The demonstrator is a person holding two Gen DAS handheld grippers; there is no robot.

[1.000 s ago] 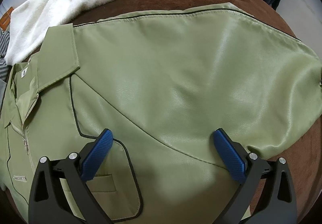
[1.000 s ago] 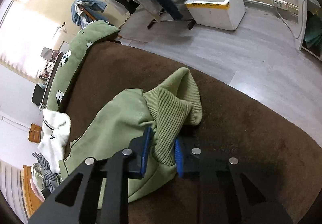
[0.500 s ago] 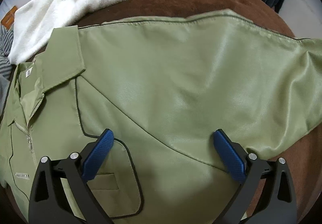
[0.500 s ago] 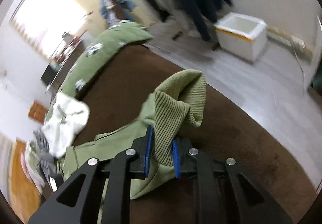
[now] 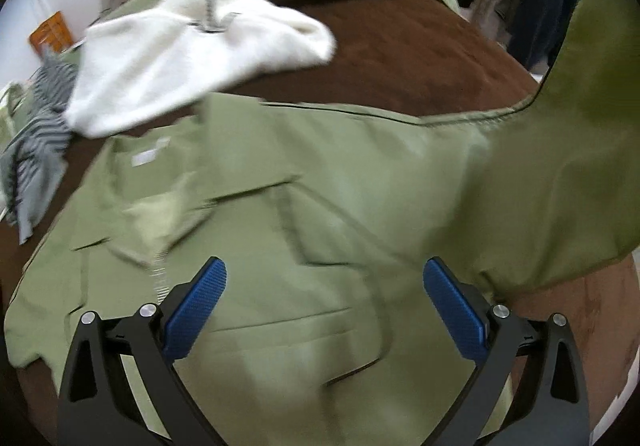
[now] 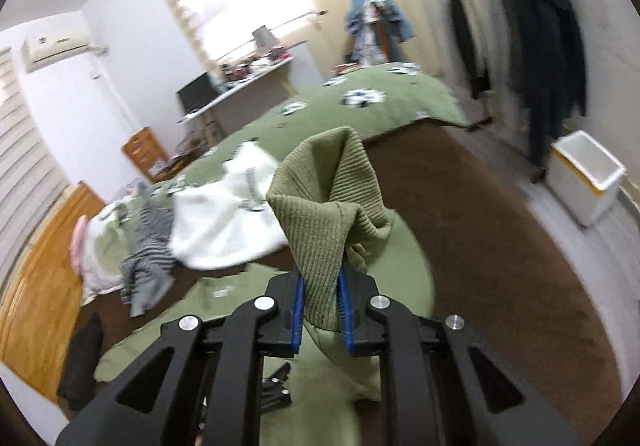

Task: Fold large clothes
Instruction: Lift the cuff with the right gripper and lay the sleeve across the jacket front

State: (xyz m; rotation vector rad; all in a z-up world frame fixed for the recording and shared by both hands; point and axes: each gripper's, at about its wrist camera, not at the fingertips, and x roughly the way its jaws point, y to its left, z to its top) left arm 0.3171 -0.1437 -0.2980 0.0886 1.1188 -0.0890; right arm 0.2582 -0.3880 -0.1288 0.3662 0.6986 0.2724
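Note:
A light green zip jacket [image 5: 328, 181] lies spread front up on the brown bed cover [image 5: 400, 53]. My left gripper [image 5: 324, 306] is open and empty, hovering just above the jacket's chest near the zip and pocket. My right gripper [image 6: 320, 310] is shut on the jacket's ribbed green sleeve cuff [image 6: 328, 197] and holds it lifted above the bed; the raised sleeve [image 5: 580, 125] shows at the right of the left wrist view. The rest of the jacket [image 6: 224, 306] lies below the right gripper.
A white fleece garment [image 5: 192, 53] and a striped grey garment [image 5: 36, 133] lie beyond the collar. A green quilt [image 6: 360, 105] covers the far bed. Hanging clothes [image 6: 540, 25] and a white foam box [image 6: 584, 173] stand at the right, on the floor.
My right gripper has lifted the cuff up off the bed and swung it toward the jacket body. The left gripper has shifted toward the collar, staying open.

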